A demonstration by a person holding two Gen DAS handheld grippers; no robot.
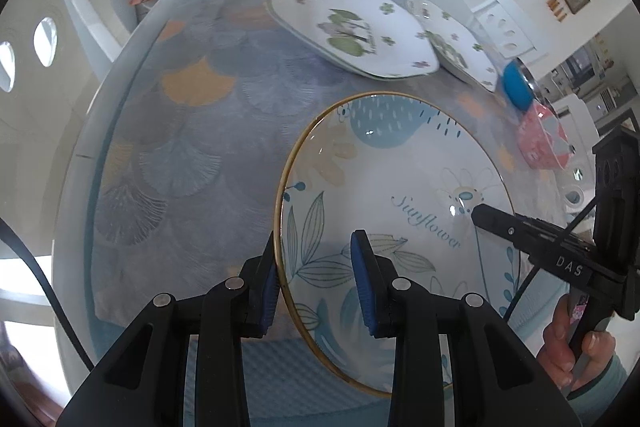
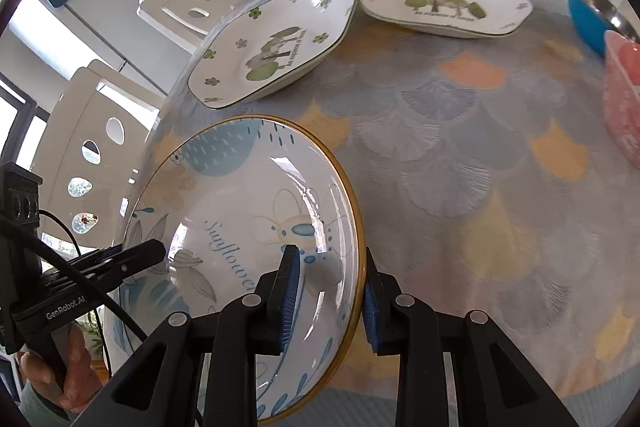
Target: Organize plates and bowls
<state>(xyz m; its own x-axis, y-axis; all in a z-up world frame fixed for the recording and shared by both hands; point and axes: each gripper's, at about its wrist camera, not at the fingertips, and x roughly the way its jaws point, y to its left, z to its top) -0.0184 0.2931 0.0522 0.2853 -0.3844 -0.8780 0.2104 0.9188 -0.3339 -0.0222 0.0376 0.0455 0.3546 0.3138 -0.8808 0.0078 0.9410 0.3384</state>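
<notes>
Sunflower plate (image 1: 400,187) (rim clamped both sides)

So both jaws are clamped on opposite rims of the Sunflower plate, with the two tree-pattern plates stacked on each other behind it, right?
Not stacked. The right wrist view shows the two tree-pattern plates side by side on the tablecloth. Both sets of jaws do clamp the Sunflower plate at opposite rims.

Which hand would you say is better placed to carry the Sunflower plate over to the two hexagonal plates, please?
Probably left. Both tools grip the Sunflower plate by opposite rim edges, but the left tool holds the side nearer the hexagonal plates.
</notes>
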